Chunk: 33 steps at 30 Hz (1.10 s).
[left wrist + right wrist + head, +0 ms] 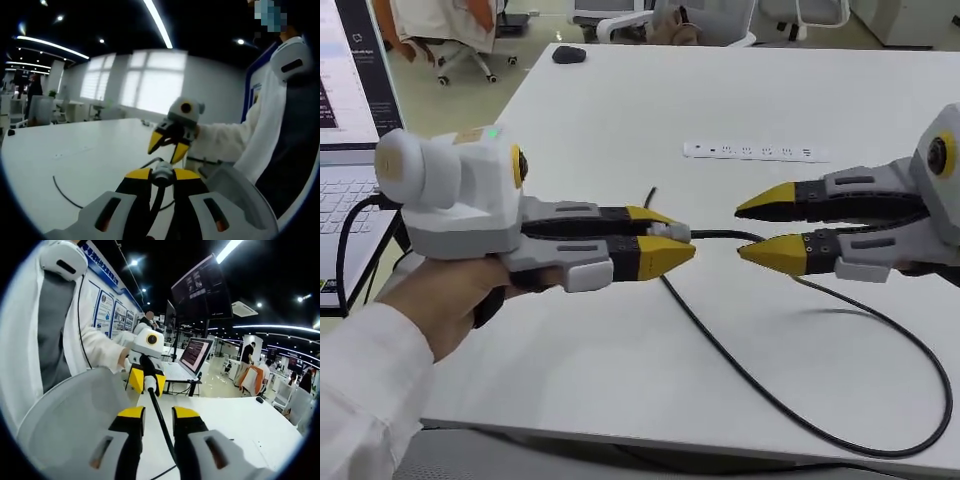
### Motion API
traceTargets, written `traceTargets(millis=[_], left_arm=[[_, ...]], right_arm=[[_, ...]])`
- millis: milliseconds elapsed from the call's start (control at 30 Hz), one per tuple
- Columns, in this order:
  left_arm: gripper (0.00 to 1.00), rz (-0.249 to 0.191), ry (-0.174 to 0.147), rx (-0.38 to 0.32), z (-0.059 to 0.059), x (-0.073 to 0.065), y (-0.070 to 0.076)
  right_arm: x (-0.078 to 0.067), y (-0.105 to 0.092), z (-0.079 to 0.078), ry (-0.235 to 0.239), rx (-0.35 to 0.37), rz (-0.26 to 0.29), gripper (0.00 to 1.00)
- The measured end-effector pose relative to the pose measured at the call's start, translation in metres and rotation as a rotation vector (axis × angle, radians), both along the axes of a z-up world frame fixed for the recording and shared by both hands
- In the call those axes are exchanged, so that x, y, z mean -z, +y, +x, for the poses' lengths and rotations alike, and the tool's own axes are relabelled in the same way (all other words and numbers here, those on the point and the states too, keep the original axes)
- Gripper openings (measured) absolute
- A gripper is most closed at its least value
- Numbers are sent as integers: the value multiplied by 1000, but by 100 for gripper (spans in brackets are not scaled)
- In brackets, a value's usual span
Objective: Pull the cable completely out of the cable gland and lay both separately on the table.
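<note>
My left gripper (680, 240) is shut on a small grey cable gland (671, 232) and holds it above the white table (610, 110). A black cable (740, 375) comes out of the gland to the right, passes between the jaws of my right gripper (742, 232), then loops over the table. The right gripper is open, its yellow tips above and below the cable, a short way from the gland. In the left gripper view the gland (162, 170) sits between the tips, with the right gripper (167, 145) facing it. In the right gripper view the cable (160, 422) runs up to the gland (149, 384).
A white power strip (755, 151) lies further back on the table and a dark mouse (569, 55) near the far edge. A laptop (345, 190) stands at the left. The table's front edge runs just below the cable loop. Office chairs stand beyond the table.
</note>
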<state>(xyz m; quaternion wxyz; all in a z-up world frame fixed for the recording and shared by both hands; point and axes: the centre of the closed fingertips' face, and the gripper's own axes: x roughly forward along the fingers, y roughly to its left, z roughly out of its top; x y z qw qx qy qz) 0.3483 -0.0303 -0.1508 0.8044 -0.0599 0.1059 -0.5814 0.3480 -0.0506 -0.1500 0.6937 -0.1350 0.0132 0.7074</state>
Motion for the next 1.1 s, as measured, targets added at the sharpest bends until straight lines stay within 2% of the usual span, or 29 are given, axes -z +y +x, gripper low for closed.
traceTargets(millis=[200,400,833,1100], left_arm=[[17,-2,-4,13,-3,-1,-3],[17,-5,-5,18,-4,-2,-5],[17,-14,-4,14,-1,-3,-5],[17,-16,2,3,1,-2,1]], right_arm=[[-1,14,-6,-9,-56,-2,15],[1,16,-10,3,-80,-9,7],[4,15,-11,28,-80,-12,3],[7,9,-9,43,-66,-12,3]])
